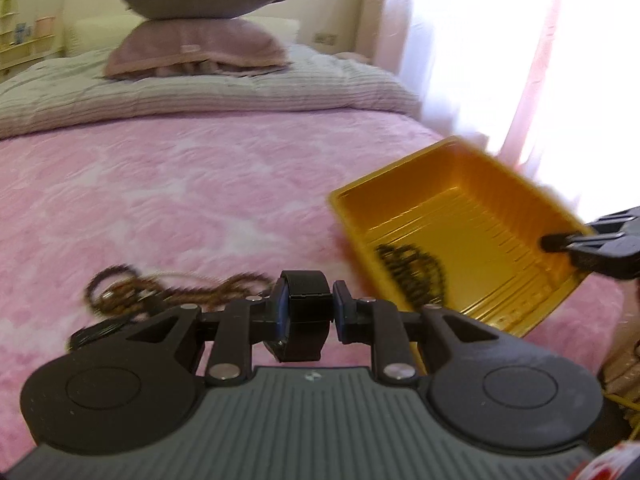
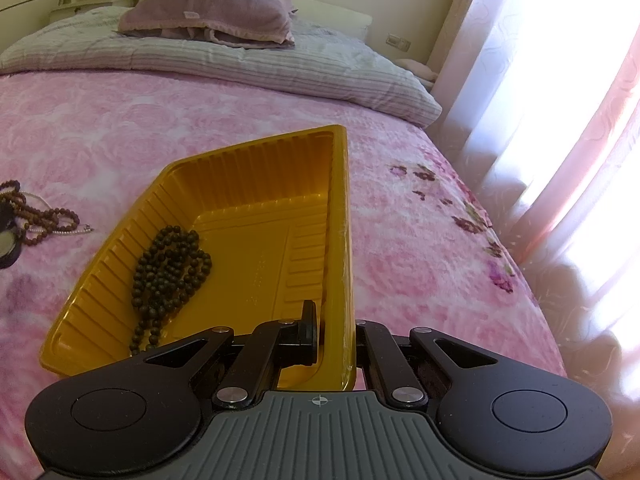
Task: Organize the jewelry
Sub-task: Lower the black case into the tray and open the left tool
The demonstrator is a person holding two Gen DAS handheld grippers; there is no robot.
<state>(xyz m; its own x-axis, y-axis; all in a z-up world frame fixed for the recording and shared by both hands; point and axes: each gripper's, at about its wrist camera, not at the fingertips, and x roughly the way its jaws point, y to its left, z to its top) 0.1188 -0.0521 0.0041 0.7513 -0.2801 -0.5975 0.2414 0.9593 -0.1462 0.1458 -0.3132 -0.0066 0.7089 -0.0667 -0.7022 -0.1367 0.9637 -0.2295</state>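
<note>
Jewelry in the left wrist view comprises three items: a black watch (image 1: 305, 316) clamped between the pads of the left hand-held gripper (image 1: 306, 312), a tangle of brown bead strands (image 1: 168, 290) lying on the pink bedspread (image 1: 180, 184) just beyond the fingers, and a dark bead necklace (image 1: 412, 270) resting in the gold tray (image 1: 460, 204). The watch band forms a stiff loop held across its width, with the loop's opening facing sideways toward the pads; it is judged light and rigid enough for a side grip, though the smooth band may slip. The tray is tilted, its low corner toward the left hand-held gripper, and the right hand-held gripper (image 1: 560, 242) pinches its far rim. In the right wrist view, the right hand-held gripper (image 2: 334, 334) is closed narrowly on the thin side wall of the gold tray (image 2: 256, 168), one finger inside and one outside. The tray's long axis runs away from the camera and leftward. It appears to be thin, flexible plastic, so a rim grip may let it flex. The dark bead necklace (image 2: 168, 268) is bunched against the left wall; being loose and limp, it will likely slide when the tray tips. The remaining brown bead strands (image 2: 44, 216) lie on the bedspread, well left of the tray.
</note>
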